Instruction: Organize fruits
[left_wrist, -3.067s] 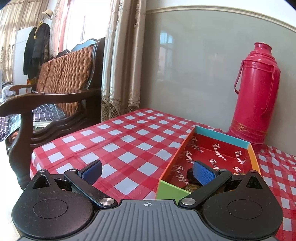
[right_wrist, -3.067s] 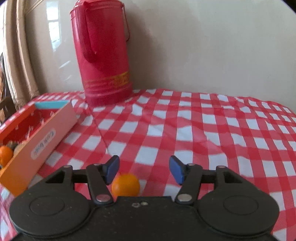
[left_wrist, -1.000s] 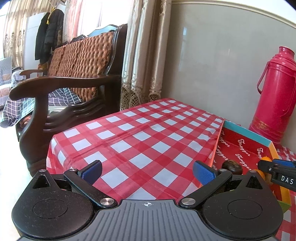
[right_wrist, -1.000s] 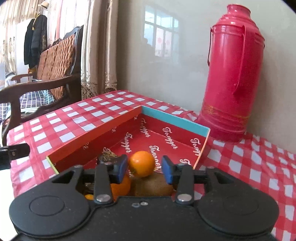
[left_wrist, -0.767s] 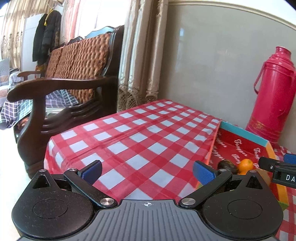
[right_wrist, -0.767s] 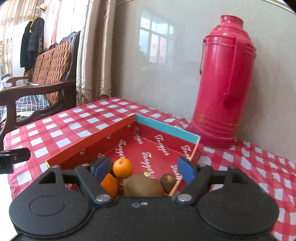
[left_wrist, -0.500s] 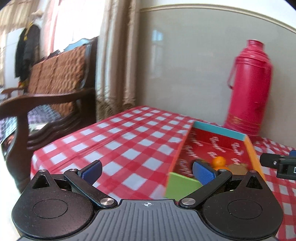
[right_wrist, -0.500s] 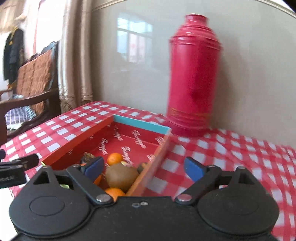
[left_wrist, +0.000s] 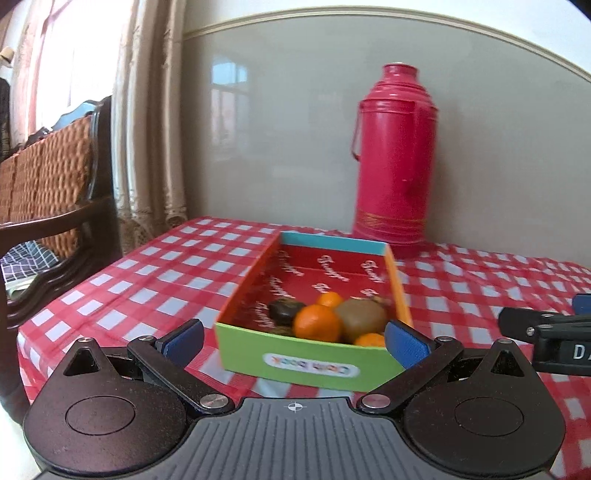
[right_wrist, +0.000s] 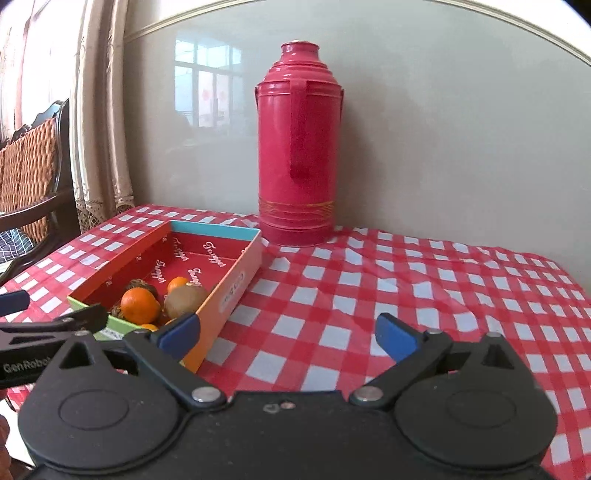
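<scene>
A long cardboard box (left_wrist: 306, 356) with a green near end and a red printed inside lies on the checked tablecloth. In its near end sit a big orange (left_wrist: 317, 322), a smaller orange (left_wrist: 330, 299), a brown kiwi (left_wrist: 360, 314) and a dark fruit (left_wrist: 282, 309). My left gripper (left_wrist: 293, 341) is open, with the box's green end just ahead of its blue pads. My right gripper (right_wrist: 288, 336) hangs over the cloth to the right of the box (right_wrist: 236, 280). Its jaws are opening and nothing is between them. The orange (right_wrist: 139, 305) and kiwi (right_wrist: 184, 299) show there too.
A tall red thermos (right_wrist: 300, 147) stands against the wall behind the box. A dark wooden chair with a wicker back (left_wrist: 44, 177) and curtains (left_wrist: 147, 129) stand to the left of the table. Bare checked cloth (right_wrist: 424, 295) stretches to the right of the box.
The right gripper let go of an orange inside the box, spread wide and drew back to the right. The left view swung right and now faces the box's near end.
</scene>
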